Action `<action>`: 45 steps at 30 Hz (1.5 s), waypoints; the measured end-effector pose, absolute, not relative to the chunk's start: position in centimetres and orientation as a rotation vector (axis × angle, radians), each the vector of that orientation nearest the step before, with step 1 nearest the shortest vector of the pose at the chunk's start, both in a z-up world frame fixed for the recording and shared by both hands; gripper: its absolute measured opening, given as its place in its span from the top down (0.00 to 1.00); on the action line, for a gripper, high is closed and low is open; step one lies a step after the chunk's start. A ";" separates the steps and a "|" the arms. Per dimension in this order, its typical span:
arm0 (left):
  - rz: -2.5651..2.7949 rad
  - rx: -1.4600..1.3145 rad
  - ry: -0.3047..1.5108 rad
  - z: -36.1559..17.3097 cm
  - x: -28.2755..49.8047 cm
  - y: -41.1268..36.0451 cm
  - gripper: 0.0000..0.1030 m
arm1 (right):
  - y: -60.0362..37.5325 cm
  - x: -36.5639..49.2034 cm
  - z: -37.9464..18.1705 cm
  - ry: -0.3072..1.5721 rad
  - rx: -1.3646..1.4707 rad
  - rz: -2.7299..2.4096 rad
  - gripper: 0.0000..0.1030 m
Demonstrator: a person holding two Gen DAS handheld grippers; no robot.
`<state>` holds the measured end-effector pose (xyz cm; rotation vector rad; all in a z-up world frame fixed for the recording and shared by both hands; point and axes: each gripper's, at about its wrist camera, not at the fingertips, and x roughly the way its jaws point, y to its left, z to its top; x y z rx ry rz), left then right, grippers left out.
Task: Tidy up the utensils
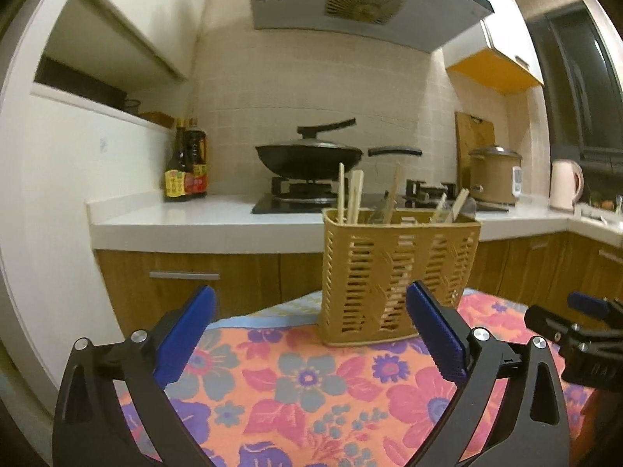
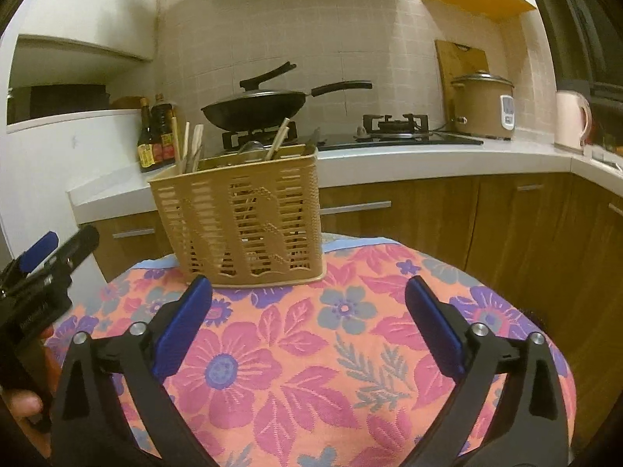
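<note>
A tan slotted utensil basket (image 1: 397,272) stands upright at the far edge of a table with a floral cloth (image 1: 311,385). Chopsticks (image 1: 352,194) and other utensils stick out of its top. My left gripper (image 1: 309,303) is open and empty, just in front of the basket. The basket also shows in the right wrist view (image 2: 241,218), with chopsticks (image 2: 192,144) in it. My right gripper (image 2: 309,292) is open and empty, low over the cloth (image 2: 311,358), to the right of the basket's front.
Behind the table runs a white kitchen counter (image 1: 194,222) with wooden cabinets below. On it stand sauce bottles (image 1: 187,163), a black wok (image 1: 307,155) on a gas hob, a rice cooker (image 1: 494,173) and a pink kettle (image 1: 564,183).
</note>
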<state>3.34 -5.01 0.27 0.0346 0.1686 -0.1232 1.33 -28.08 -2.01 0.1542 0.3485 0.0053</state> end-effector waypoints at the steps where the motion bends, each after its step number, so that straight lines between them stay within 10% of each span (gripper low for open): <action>1: -0.130 0.042 0.179 0.2 3.5 -5.2 0.08 | -28.2 1.4 -2.0 0.352 0.159 0.010 0.08; 45: -0.116 0.055 0.218 0.2 3.7 -5.2 0.07 | -27.1 2.2 -2.6 0.413 0.105 0.023 0.08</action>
